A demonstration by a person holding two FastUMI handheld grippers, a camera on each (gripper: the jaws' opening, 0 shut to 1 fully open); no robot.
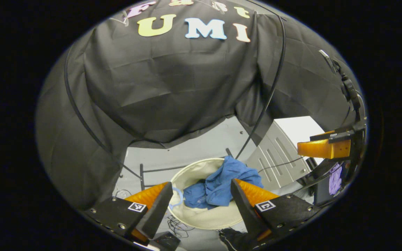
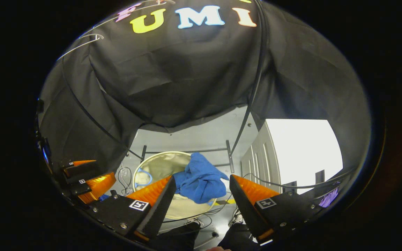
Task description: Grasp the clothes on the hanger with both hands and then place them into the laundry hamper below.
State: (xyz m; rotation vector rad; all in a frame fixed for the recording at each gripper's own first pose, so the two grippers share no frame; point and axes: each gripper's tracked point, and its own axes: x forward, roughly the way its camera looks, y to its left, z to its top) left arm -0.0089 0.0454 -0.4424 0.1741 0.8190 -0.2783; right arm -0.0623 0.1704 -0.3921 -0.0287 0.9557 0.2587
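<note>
Black cloth walls curve around the booth, and a pale grey floor [image 1: 201, 150] shows below their hem. On that floor I see a round, cream hamper [image 1: 201, 216], open at the top. A crumpled blue garment [image 1: 222, 184] lies in it, heaped toward the far side, with one fold draped over the rim. A light blue hanger [image 1: 179, 198] rests inside the hamper, just beside the garment.

From the left gripper view, I look down between the fingers of my left gripper [image 1: 201, 198]. Its jaws stand wide apart and hold nothing; the garment and hamper lie well below them. At the right edge of this view I see the right gripper [image 1: 323, 148], higher up, apart from the hamper. A white cabinet [image 1: 281, 157] with slatted sides stands to the right of the hamper. Thin black cables [image 1: 270, 87] run down the cloth and across the floor.

From the right gripper view, my right gripper [image 2: 202, 195] also hangs above the hamper [image 2: 159, 167], jaws wide and empty. The garment [image 2: 201, 181] spills over the hamper's near right rim here, and the hanger [image 2: 143, 177] lies inside at the left. The left gripper [image 2: 86, 181] shows at the left edge. A black metal rack [image 2: 187, 151] stands behind the hamper.
</note>
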